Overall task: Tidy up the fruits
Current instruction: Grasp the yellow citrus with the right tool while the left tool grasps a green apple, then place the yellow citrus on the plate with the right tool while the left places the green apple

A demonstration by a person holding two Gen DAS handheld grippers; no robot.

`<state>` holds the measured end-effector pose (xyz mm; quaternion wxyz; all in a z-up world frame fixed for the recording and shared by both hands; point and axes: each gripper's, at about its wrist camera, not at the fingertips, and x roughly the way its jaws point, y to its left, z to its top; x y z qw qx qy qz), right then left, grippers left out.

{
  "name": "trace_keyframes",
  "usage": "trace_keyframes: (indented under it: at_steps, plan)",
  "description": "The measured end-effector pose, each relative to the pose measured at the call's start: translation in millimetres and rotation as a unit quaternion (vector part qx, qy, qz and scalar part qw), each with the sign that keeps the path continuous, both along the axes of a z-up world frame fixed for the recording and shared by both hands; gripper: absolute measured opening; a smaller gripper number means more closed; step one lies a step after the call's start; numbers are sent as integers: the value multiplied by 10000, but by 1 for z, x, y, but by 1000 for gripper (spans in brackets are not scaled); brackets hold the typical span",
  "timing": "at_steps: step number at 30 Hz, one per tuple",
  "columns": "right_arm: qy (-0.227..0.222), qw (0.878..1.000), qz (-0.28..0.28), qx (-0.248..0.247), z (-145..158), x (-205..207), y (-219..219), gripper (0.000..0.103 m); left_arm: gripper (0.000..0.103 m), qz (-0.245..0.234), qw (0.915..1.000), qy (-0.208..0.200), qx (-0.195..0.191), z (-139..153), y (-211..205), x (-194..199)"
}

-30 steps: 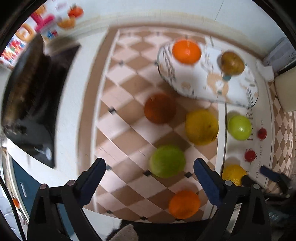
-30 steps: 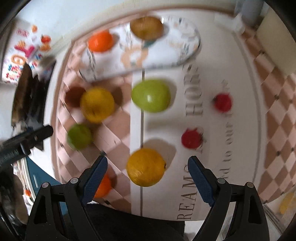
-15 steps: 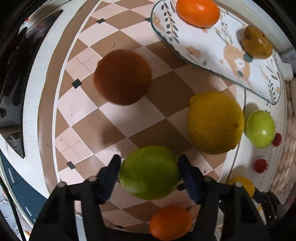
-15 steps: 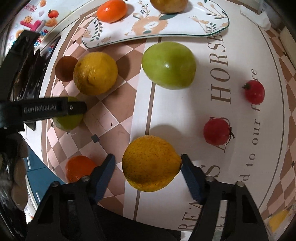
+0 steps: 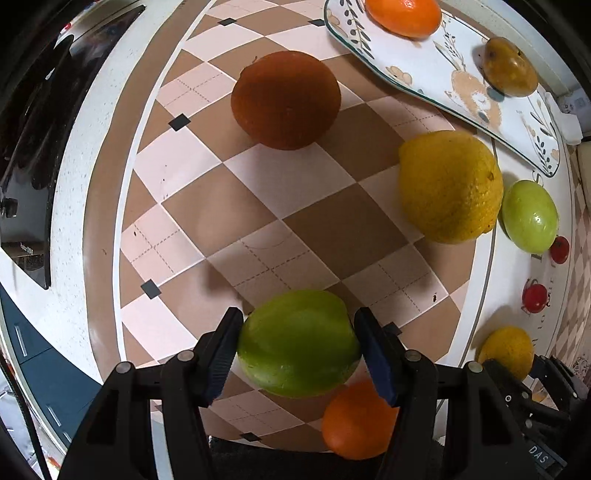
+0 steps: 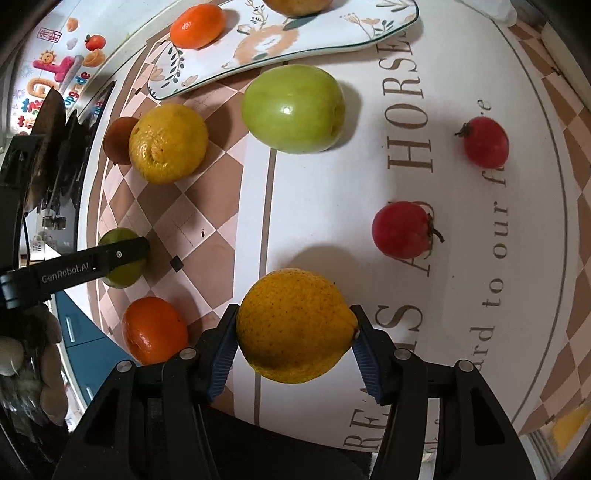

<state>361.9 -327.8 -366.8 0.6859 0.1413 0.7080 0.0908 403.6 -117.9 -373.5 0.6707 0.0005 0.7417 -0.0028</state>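
My left gripper (image 5: 298,326) points down at the checked mat and is shut on a green fruit (image 5: 299,347), a pad pressed to each side. In the right wrist view that same green fruit (image 6: 123,275) shows behind the left finger. My right gripper (image 6: 293,319) has a yellow lemon-like fruit (image 6: 295,332) between its jaws. The jaws are closing and both pads touch the fruit. At the back, a patterned plate (image 5: 436,74) carries an orange (image 5: 404,14) and a brownish-yellow fruit (image 5: 509,68).
Loose on the mat lie a dark brown fruit (image 5: 284,99), a big yellow citrus (image 5: 448,186), a green apple (image 6: 293,109), two red cherry tomatoes (image 6: 485,142) (image 6: 402,229) and an orange (image 6: 155,328). A black hob (image 5: 29,129) lies to the left.
Both grippers have come down over their fruits and narrowed from wide open. The left closed on the green fruit, the right around the yellow one.
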Motion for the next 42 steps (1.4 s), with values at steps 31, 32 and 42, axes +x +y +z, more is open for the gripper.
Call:
trace_keyframes:
  at_steps: [31,32,42]
  plan:
    - [-1196,9926,-122,182,75,153,-4,60,60,-162,9948,-534,-852,87,-48,189]
    - [-1157,9932,-70,132,69,161,0,60,60,-159,9956,-461,-797,81,-48,193]
    - [-811,9956,419,-198,22,199,37,60,60,-255,9985,113,-473,29,-55,223]
